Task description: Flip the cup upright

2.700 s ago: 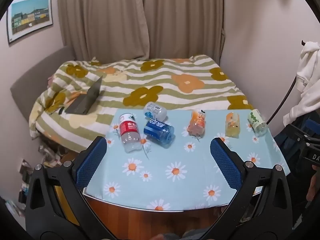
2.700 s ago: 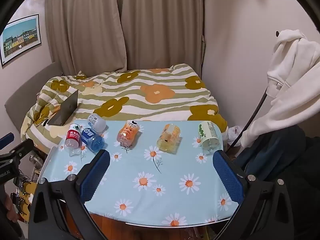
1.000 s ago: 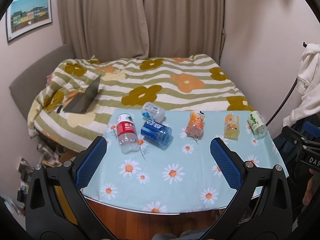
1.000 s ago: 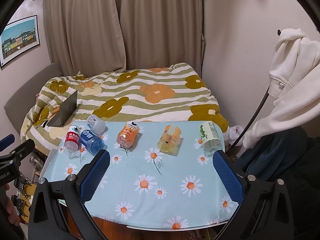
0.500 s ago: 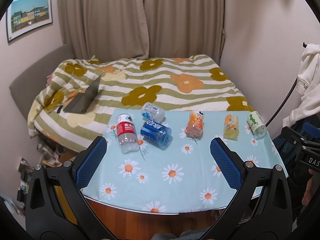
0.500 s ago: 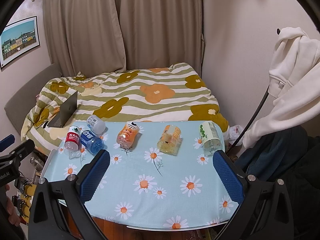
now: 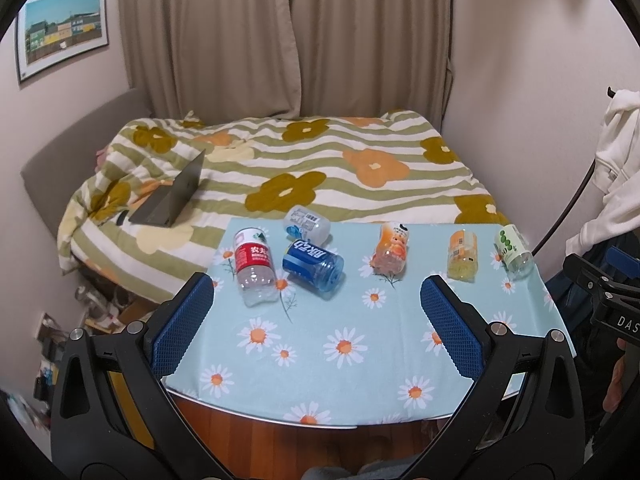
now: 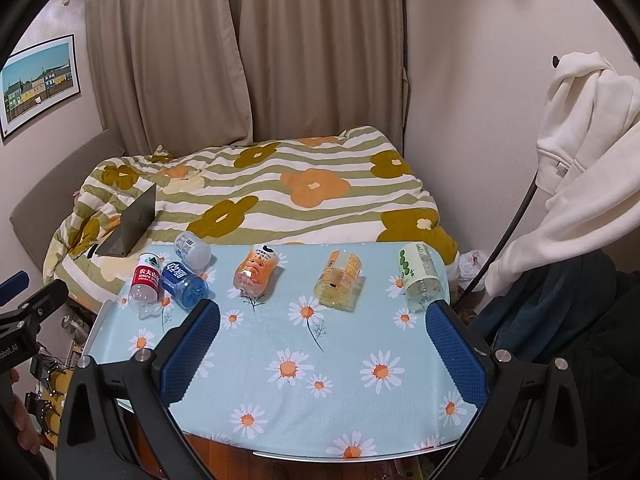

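Several cut-off bottle cups lie on their sides on a daisy-print tablecloth (image 7: 360, 344): a red-label cup (image 7: 255, 264), a blue-label cup (image 7: 313, 265), a clear white-label cup (image 7: 307, 223), an orange cup (image 7: 390, 252), a yellow cup (image 7: 463, 255) and a green-dot cup (image 7: 513, 248). In the right wrist view they are the red-label cup (image 8: 145, 282), blue-label cup (image 8: 184, 283), white-label cup (image 8: 193, 249), orange cup (image 8: 256, 274), yellow cup (image 8: 338, 281) and green-dot cup (image 8: 419, 276). My left gripper (image 7: 316, 304) and right gripper (image 8: 323, 326) are open and empty, above the table's near edge.
A bed with a striped flower quilt (image 7: 304, 168) lies behind the table, with a half-open laptop (image 7: 172, 196) on it. A white hoodie (image 8: 588, 152) hangs at the right. Curtains (image 8: 248, 52) cover the back wall. Clutter sits on the floor at the left (image 7: 96, 304).
Both views have shifted only slightly; the cups lie where they were and both grippers stay open.
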A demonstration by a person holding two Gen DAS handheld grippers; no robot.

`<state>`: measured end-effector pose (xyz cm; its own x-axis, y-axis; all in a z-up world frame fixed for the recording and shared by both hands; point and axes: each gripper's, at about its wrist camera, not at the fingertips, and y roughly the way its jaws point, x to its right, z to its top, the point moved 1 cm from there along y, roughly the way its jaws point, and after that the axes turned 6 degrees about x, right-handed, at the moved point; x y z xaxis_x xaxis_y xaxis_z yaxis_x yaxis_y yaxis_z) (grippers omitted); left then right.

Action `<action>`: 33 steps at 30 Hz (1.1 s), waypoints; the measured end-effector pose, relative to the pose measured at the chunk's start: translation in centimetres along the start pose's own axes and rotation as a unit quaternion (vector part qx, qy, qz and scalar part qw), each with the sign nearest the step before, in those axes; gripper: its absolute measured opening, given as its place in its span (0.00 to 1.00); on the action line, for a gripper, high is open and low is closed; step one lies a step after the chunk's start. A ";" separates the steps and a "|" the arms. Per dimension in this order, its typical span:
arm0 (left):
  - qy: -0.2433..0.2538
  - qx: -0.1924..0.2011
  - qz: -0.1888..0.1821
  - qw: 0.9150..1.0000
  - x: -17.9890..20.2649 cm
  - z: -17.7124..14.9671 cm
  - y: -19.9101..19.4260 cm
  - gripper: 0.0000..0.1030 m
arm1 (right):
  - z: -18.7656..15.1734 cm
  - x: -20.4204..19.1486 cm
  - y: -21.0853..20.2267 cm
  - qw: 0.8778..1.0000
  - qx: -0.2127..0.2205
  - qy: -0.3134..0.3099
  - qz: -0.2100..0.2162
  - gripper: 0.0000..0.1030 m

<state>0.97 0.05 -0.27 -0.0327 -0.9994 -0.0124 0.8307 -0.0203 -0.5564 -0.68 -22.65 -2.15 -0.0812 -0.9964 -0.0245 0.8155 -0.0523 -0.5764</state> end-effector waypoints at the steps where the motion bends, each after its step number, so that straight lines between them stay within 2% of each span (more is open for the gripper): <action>1: 0.000 0.000 0.000 1.000 0.0 0.0 0.0 1.00 | 0.0 0.0 0.1 1.000 0.000 0.000 0.000 1.00; 12: -0.009 -0.006 0.004 1.000 0.0 -0.1 0.2 1.00 | 0.0 0.5 0.7 1.000 -0.002 -0.001 0.002 1.00; 21: -0.035 -0.030 0.041 0.998 1.8 0.2 1.7 1.00 | 0.5 1.6 2.1 0.999 -0.020 -0.014 0.036 1.00; 29: -0.057 -0.065 0.049 0.995 1.9 0.9 6.2 1.00 | 0.4 2.5 5.6 0.997 -0.050 -0.025 0.059 1.00; 33: -0.066 -0.086 0.038 0.993 1.2 1.2 9.7 1.00 | 0.5 2.1 7.7 0.996 -0.066 -0.028 0.058 1.00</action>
<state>9.65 -1.36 -4.67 0.1088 -0.9931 0.0427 0.7205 0.0492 -0.6917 5.68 -25.19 -6.24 0.0439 -0.9976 -0.0539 0.7349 0.0688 -0.6746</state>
